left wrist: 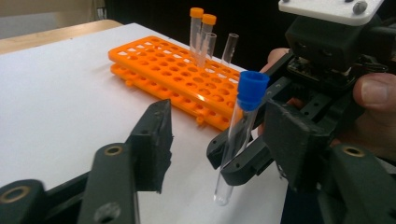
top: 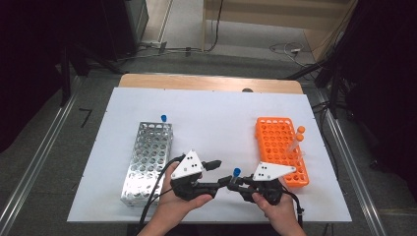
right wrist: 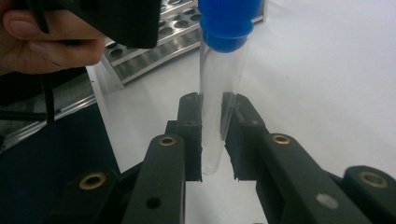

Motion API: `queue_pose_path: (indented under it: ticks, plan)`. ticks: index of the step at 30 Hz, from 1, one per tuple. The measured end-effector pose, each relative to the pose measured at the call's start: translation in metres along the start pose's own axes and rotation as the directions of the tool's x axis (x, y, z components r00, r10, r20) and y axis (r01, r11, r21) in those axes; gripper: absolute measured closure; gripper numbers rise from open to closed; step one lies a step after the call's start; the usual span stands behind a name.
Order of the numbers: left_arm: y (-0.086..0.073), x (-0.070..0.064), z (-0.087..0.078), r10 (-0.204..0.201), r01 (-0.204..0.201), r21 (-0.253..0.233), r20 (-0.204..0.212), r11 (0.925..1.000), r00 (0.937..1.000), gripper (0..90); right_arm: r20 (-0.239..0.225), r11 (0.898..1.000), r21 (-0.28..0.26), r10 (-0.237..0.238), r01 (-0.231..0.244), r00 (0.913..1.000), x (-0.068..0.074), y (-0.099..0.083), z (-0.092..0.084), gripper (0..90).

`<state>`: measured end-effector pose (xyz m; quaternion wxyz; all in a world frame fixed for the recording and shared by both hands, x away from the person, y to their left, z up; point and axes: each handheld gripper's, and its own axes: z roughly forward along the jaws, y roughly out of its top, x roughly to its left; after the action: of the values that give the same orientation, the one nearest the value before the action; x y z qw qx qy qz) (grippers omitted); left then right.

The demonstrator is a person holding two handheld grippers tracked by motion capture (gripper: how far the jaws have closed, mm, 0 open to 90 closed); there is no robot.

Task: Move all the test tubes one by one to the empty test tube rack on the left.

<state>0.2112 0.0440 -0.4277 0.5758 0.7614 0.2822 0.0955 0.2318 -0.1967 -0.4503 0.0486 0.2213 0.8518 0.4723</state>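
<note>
A clear tube with a blue cap (top: pixel 236 173) (left wrist: pixel 241 122) (right wrist: pixel 220 79) stands upright between my two grippers, near the front of the white table (top: pixel 211 118). My right gripper (top: pixel 234 183) (right wrist: pixel 214 135) is shut on the tube's lower part, and its pads press both sides of the glass. My left gripper (top: pixel 218 175) (left wrist: pixel 222 137) points at it from the left with its jaws apart. The tube stands between those jaws, close to the right one, and neither pad touches it. The right gripper (left wrist: pixel 238 163) also appears in the left gripper view.
A silver metal rack (top: pixel 147 157) (right wrist: pixel 154 51) lies at the left with one blue-capped tube (top: pixel 163 118) at its far end. An orange rack (top: pixel 280 147) (left wrist: pixel 163 65) at the right holds two orange-capped tubes (top: pixel 299 133) (left wrist: pixel 201 28) and some uncapped ones.
</note>
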Motion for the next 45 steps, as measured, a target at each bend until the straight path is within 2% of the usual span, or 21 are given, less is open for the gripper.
queue_pose_path:
  ticks: [5, 8, 17, 23, 28, 33, 36, 41, 45]
  plan:
    - [0.000, -0.002, 0.001, 0.002, -0.002, -0.001, 0.018, 1.0000, 0.9998, 54.4, -0.007, 1.000, 0.001, -0.004, 0.004, 1.0000, 0.002, 0.001, 0.001, 74.5]
    - [0.000, -0.002, 0.002, 0.004, -0.004, 0.003, 0.023, 1.0000, 0.9997, 56.6, -0.008, 1.000, 0.000, -0.004, 0.004, 1.0000, 0.003, 0.001, 0.001, 74.5]
    - [-0.001, -0.005, 0.007, 0.012, -0.012, 0.011, 0.045, 0.9999, 0.9989, 59.0, -0.014, 1.000, 0.001, -0.005, 0.005, 0.9999, 0.003, 0.001, 0.001, 74.5]
    - [-0.003, -0.009, 0.013, 0.022, -0.024, 0.030, 0.063, 0.9993, 0.9978, 62.4, -0.030, 1.000, 0.002, -0.024, 0.024, 0.9993, 0.007, 0.002, 0.003, 74.5]
    - [-0.003, -0.010, 0.015, 0.023, -0.026, 0.035, 0.076, 0.9990, 0.9968, 71.3, -0.039, 0.999, 0.002, -0.034, 0.034, 0.9987, 0.011, 0.003, 0.004, 74.5]
    - [-0.004, -0.012, 0.015, 0.048, -0.050, 0.034, 0.052, 0.9981, 0.9975, 76.6, -0.054, 1.000, 0.001, -0.025, 0.025, 0.9982, 0.009, 0.002, 0.005, 74.2]
    - [-0.003, -0.012, 0.013, 0.049, -0.050, 0.025, 0.038, 0.9984, 0.9981, 77.0, -0.068, 1.000, -0.005, -0.016, 0.015, 0.9976, 0.007, 0.001, 0.005, 71.9]
    - [0.001, -0.006, 0.005, 0.039, -0.039, 0.000, 0.013, 0.9993, 0.9992, 77.1, -0.089, 1.000, -0.027, -0.008, 0.006, 0.9960, 0.003, -0.002, 0.000, 40.0]
    - [0.003, 0.001, -0.005, 0.026, -0.026, -0.016, -0.019, 0.9995, 0.9995, 77.1, -0.090, 0.998, -0.055, -0.007, 0.002, 0.9959, -0.003, -0.007, -0.012, 20.1]
